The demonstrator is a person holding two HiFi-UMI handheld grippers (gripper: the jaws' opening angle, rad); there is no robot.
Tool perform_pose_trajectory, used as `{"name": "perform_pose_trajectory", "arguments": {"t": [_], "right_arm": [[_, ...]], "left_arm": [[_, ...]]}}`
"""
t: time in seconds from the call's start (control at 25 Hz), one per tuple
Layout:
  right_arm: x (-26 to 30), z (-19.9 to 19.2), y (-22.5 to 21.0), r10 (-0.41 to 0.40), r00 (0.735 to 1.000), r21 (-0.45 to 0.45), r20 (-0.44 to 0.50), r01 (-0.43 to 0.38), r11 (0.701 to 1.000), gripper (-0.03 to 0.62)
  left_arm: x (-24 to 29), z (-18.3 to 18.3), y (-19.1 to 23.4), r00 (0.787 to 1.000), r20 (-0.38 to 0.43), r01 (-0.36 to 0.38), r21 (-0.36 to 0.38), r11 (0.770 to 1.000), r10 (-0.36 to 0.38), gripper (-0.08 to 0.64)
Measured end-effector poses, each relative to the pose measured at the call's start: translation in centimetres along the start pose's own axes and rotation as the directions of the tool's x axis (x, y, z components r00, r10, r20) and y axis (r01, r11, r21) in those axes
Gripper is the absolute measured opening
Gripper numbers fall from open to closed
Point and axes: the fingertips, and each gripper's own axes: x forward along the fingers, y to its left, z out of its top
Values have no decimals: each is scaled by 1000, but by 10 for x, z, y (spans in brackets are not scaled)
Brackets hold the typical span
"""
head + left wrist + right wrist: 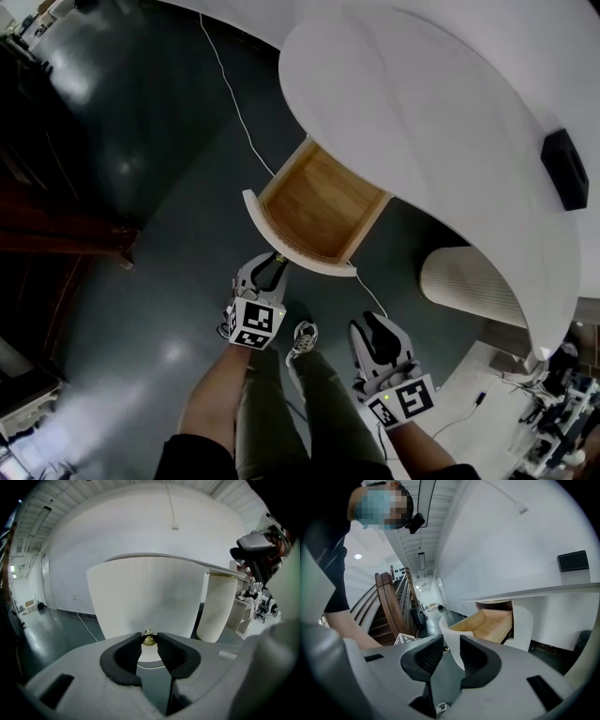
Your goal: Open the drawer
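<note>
Left hand-held gripper (269, 267) of mine is clamped on the small brass knob (149, 638) of the drawer (319, 202) — its own view shows both pads pinching the knob, just in front of the curved white drawer front (145, 597). The drawer stands pulled well out from under the curved white surface (422, 103), wooden inside showing. My right hand-held gripper (375, 328) hangs apart from it, jaws parted on nothing, with dark floor (141, 141) open around it. A white cable (234, 103) runs across that floor toward the drawer. Black-and-white square markers sit on both cubes. The right gripper view adds a wooden staircase (391, 606) and the drawer's side — the head view gives the drawer from above.
</note>
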Motion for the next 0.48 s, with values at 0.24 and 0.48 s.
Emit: {"name": "perform_pose_trajectory", "arguments": {"t": [0.24, 0.48], "right_arm": [[-2, 9, 0, -3, 1000, -9, 16, 3, 1000, 112], [0, 31, 9, -8, 999, -6, 42, 9, 1000, 113]], "left_arm": [[-4, -1, -1, 1000, -26, -5, -30, 1000, 4, 117], [-43, 14, 5, 1000, -17, -18, -45, 999, 18, 152]]}}
